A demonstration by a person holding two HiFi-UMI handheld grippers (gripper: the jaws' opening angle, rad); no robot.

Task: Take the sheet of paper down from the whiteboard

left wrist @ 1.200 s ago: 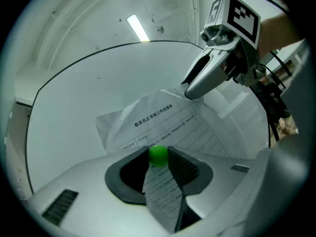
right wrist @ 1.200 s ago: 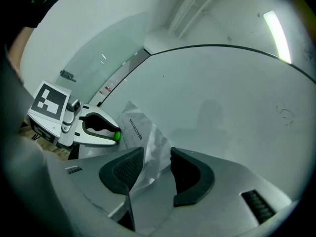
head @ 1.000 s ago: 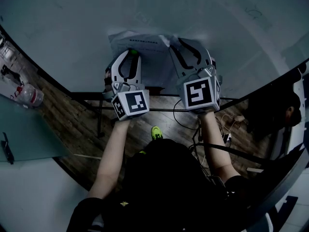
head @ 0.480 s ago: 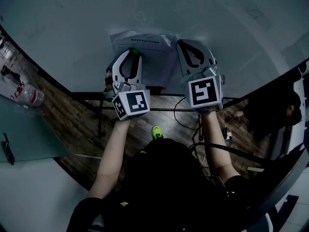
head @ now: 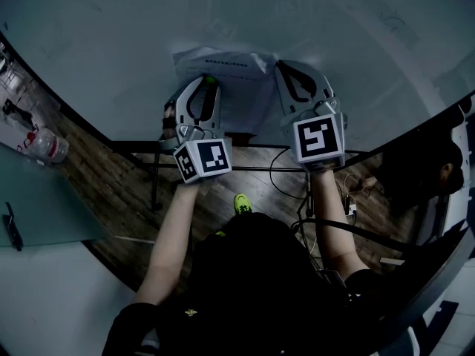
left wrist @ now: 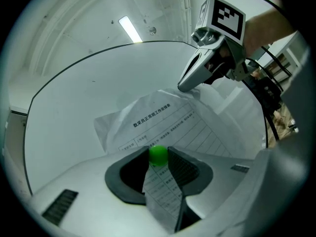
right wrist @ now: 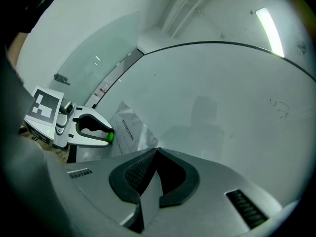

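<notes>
A printed sheet of paper [head: 231, 95] hangs creased on the whiteboard [head: 111, 43]. A small green magnet [head: 209, 79] sits on the sheet's left part. My left gripper [head: 208, 82] is shut on that magnet [left wrist: 158, 155], with the paper [left wrist: 168, 122] running down between its jaws. My right gripper [head: 278, 66] has just been closing and now stands shut on the sheet's upper right edge. In the right gripper view a strip of paper [right wrist: 148, 181] lies pinched between the right gripper's [right wrist: 156, 151] pads. The left gripper [right wrist: 109, 136] shows there at the sheet's far side.
A plastic bottle [head: 46, 147] lies on a surface at the left, beside a glass pane [head: 44, 199]. Cables [head: 297, 199] trail over the wooden floor below the board. A person in dark clothes [head: 438, 169] is at the right edge.
The right gripper's jaws were open around the sheet's right edge and have shut on it. The left gripper has stayed on the green magnet.
</notes>
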